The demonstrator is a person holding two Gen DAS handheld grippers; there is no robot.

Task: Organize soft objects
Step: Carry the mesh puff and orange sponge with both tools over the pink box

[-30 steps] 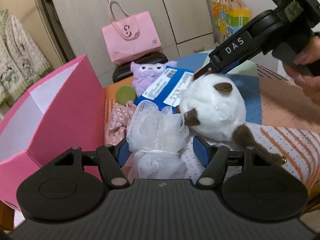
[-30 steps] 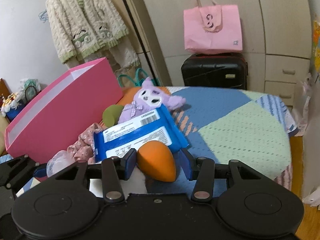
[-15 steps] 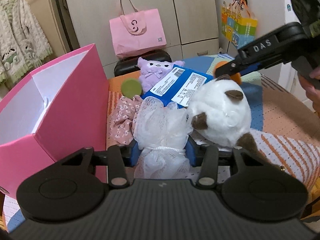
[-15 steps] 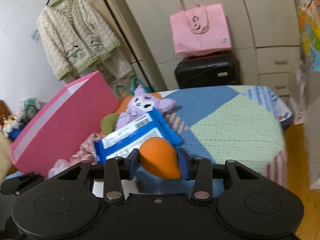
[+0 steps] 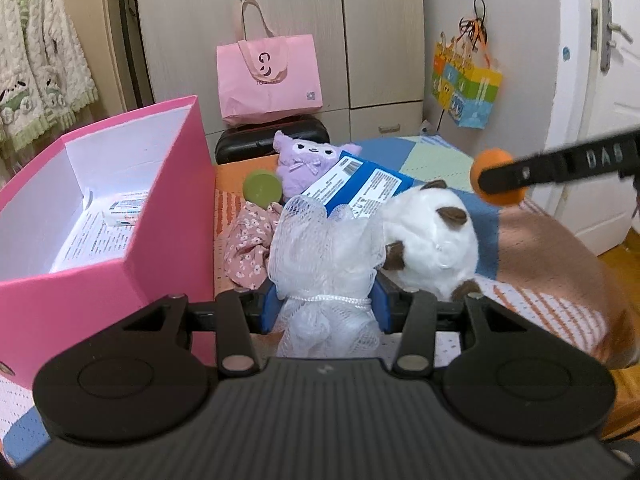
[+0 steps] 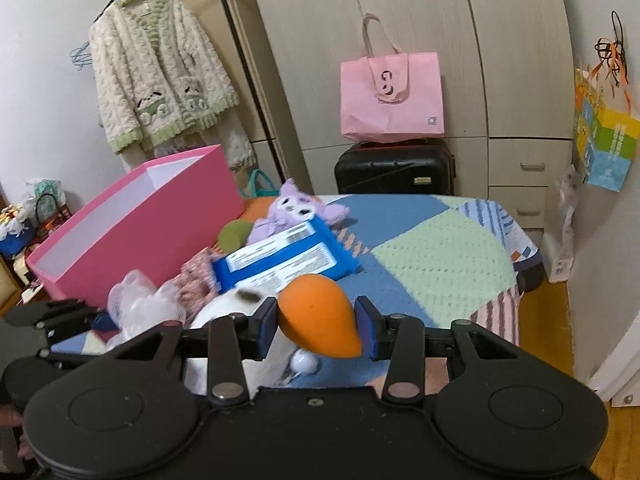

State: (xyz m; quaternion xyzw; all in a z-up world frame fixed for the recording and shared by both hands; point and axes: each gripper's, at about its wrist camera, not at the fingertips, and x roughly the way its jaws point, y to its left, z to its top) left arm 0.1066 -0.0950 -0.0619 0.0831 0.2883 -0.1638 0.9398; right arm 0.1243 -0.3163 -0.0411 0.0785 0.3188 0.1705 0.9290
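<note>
My left gripper (image 5: 326, 306) is shut on a white mesh bath puff (image 5: 324, 256) and holds it above the table, right of the open pink box (image 5: 160, 216). My right gripper (image 6: 316, 322) is shut on an orange teardrop sponge (image 6: 318, 324), lifted over the table; the sponge also shows in the left wrist view (image 5: 494, 172). On the patchwork cloth lie a white-and-brown plush (image 5: 432, 236), a purple plush (image 5: 304, 160), a blue packet (image 5: 360, 188), a green round sponge (image 5: 262, 186) and a pink floral cloth (image 5: 248, 244).
The pink box holds a small carton and papers (image 5: 116, 216). A black suitcase (image 6: 394, 166) with a pink bag (image 6: 392, 96) stands behind the table by the wardrobe. A cardigan (image 6: 160, 72) hangs at the left. The table's right edge drops to a wooden floor (image 6: 544, 312).
Both grippers have risen. The left closed on the mesh puff and lifted it. The right lifted the orange sponge up and away from the pile, to the right.
</note>
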